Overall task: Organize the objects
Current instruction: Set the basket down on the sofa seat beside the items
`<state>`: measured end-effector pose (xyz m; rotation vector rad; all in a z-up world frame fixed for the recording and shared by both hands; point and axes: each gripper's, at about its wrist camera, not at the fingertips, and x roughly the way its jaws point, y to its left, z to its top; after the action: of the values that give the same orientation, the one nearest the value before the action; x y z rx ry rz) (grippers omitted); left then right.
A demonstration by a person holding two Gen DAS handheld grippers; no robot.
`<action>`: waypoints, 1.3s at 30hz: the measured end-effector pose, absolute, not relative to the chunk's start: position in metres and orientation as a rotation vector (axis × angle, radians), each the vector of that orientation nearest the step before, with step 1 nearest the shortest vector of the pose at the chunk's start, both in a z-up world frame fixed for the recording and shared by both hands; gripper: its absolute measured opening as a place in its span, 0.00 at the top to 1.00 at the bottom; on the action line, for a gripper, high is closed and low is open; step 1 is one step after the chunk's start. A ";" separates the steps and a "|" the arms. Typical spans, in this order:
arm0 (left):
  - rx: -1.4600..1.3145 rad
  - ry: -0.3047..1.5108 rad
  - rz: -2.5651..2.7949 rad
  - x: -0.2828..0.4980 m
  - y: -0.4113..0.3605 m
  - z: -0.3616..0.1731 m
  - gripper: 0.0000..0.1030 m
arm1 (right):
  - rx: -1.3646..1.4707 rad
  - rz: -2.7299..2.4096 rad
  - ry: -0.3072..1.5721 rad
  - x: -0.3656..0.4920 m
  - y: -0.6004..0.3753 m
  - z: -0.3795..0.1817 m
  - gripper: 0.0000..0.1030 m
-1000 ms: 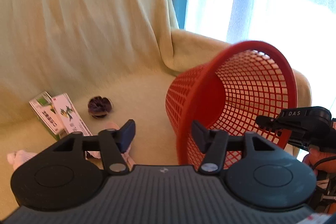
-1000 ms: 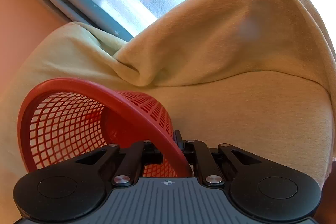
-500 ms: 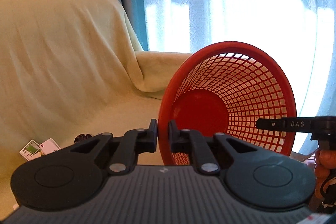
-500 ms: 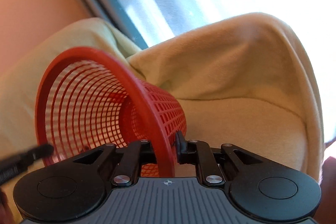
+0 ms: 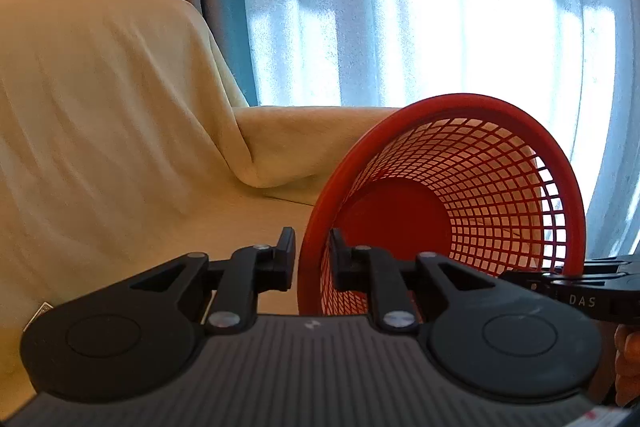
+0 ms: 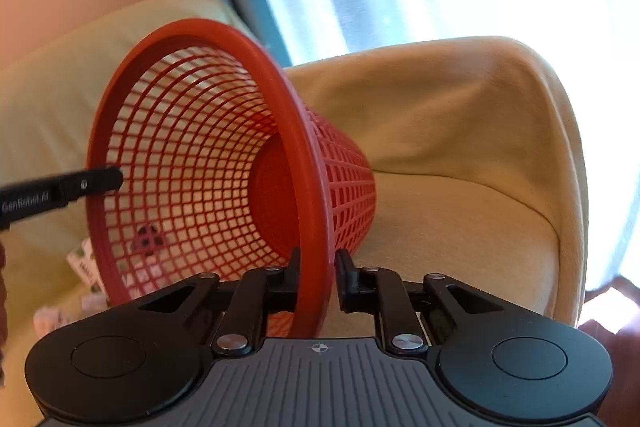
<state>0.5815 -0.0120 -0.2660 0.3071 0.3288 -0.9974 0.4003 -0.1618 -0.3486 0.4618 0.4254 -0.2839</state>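
A red mesh basket point(image 5: 460, 187) is held tilted in the air above the sofa, its mouth facing both cameras. My left gripper point(image 5: 313, 253) is shut on the basket's rim at its left side. My right gripper point(image 6: 318, 271) is shut on the rim at the opposite side; the basket point(image 6: 208, 155) fills the middle of the right wrist view. The left gripper's finger shows at the left of the right wrist view point(image 6: 80, 185). The right gripper's finger shows at the right of the left wrist view point(image 5: 572, 287). The basket is empty.
The sofa is covered with a pale yellow cloth point(image 5: 100, 131). Through the mesh a dark round object point(image 6: 148, 241) and a white-green box point(image 6: 86, 263) lie on the seat. A sofa arm point(image 6: 460, 99) and a bright curtained window point(image 5: 420, 7) lie behind.
My left gripper has shut on the basket's rim. Both grippers have lifted and turned the basket, so its mouth faces the cameras more. The small objects on the seat have left the left wrist view.
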 end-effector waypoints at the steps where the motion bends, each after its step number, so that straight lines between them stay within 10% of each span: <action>1: 0.303 0.326 -0.992 0.580 -0.011 -0.267 0.72 | 0.489 -0.305 0.421 0.400 -0.160 -0.352 0.98; 23: -0.026 0.468 -0.773 0.549 0.164 -0.284 0.51 | 0.540 -0.641 0.158 0.388 -0.157 -0.340 0.99; 39: -0.119 0.460 -0.748 0.536 0.180 -0.282 0.46 | 0.996 -0.565 0.544 0.472 -0.284 -0.288 0.88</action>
<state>0.5360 0.1803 -0.2823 -0.1193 0.4603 -0.7478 0.4720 -0.2841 -0.2882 0.9964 0.5444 -0.5652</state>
